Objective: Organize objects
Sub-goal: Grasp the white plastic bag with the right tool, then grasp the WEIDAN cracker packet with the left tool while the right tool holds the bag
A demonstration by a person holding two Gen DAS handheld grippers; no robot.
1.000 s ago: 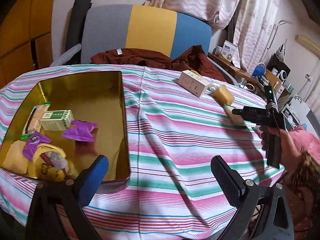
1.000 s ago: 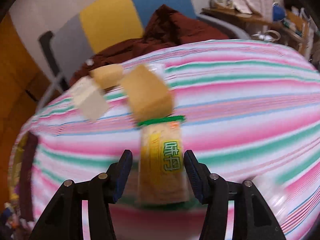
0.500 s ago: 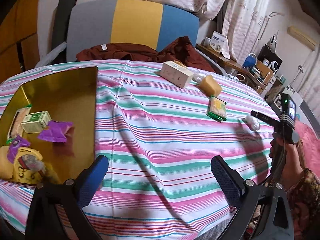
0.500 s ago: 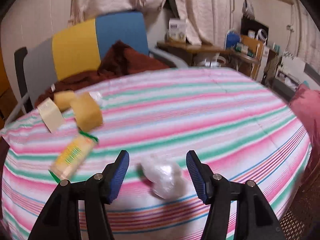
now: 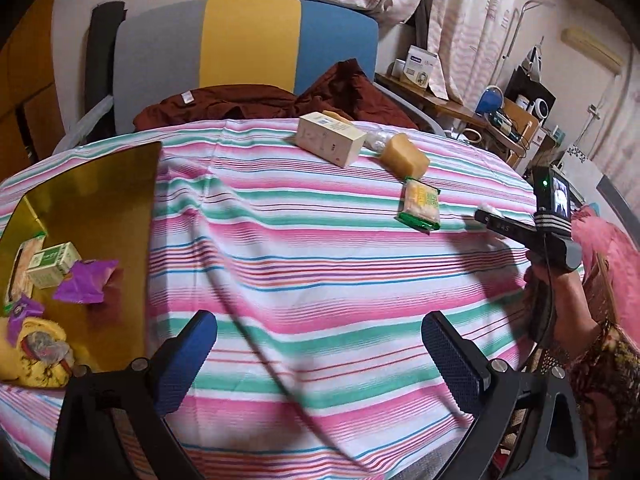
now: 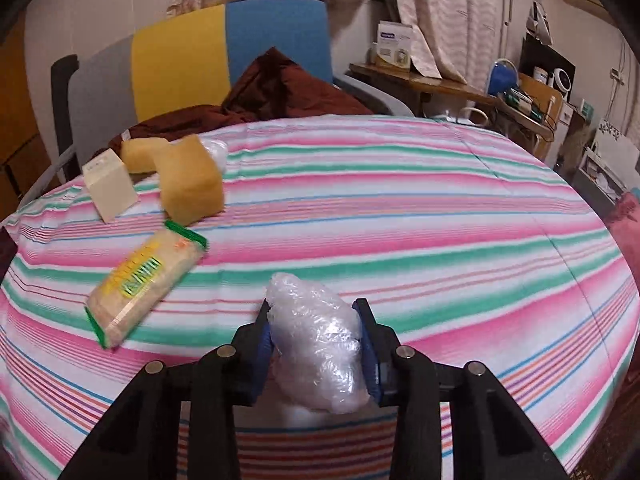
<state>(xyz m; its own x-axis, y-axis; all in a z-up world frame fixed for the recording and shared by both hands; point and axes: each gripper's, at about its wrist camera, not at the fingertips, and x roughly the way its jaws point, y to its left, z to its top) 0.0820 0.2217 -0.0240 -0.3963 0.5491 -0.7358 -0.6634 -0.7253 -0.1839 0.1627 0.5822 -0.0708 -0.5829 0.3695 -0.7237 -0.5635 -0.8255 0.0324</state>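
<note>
The right gripper [image 6: 316, 332] is closing, pads pressing a clear plastic-wrapped bundle [image 6: 320, 344] (near table edge); the left gripper [image 5: 320, 356] hangs released.

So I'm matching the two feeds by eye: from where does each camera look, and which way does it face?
Left wrist: sits behind the open left gripper, looking down across the striped tablecloth to the gold tray; the person's right hand shows.
Right wrist: sits behind the right gripper, its jaws closing on a clear plastic bundle, facing the chair.
Shared: cracker packet, sponge block, cream box.
</note>
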